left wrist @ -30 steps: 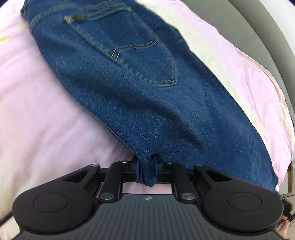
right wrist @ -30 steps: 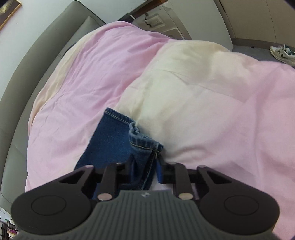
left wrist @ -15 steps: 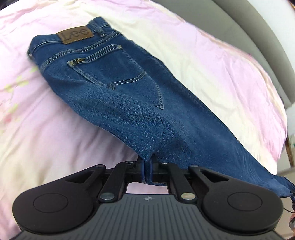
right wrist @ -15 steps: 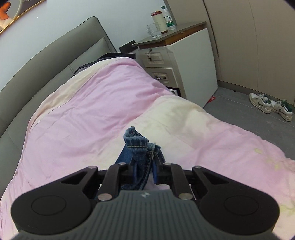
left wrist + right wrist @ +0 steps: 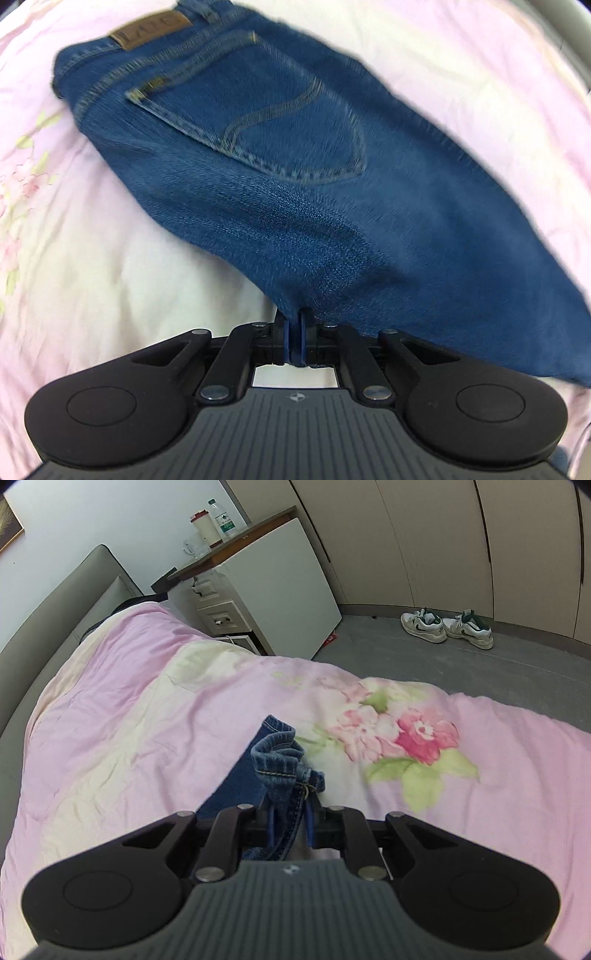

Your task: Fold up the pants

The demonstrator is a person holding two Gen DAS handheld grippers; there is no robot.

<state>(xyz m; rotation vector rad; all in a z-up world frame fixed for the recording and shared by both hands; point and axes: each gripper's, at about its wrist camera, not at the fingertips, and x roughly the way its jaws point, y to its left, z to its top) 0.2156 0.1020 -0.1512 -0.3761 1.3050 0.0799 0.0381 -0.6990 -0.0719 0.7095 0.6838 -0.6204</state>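
**Left wrist and right wrist views: denim lifted at two grip points**

Left wrist view: the left gripper (image 5: 293,334) is clenched on a fold of the dark blue denim jeans (image 5: 280,162), its two fingers pressed together with cloth between them. Compared with half a second earlier, the jeans fill more of the frame; the back pocket (image 5: 255,122) and brown leather waist patch (image 5: 151,31) sit closer and higher, and the patch lettering, legible before, is now blurred. The jeans lie across the pink and cream floral quilt (image 5: 74,236) with the waist at far left. The leg end runs out behind the gripper body at lower right and is cut off.

Right wrist view: the right gripper (image 5: 290,818) grasps the bunched hem of the jeans (image 5: 280,760), held just above the quilt (image 5: 122,731). Since the earlier frame the view has shifted; a printed pink flower (image 5: 421,734) is now exposed, and the pair of white sneakers (image 5: 447,627) on the grey floor sits nearer the centre. The white bedside cabinet (image 5: 273,590) carries a clear bottle (image 5: 223,518), a cream canister and a glass jug. How much cloth passes between the fingers is hidden by the gripper body.
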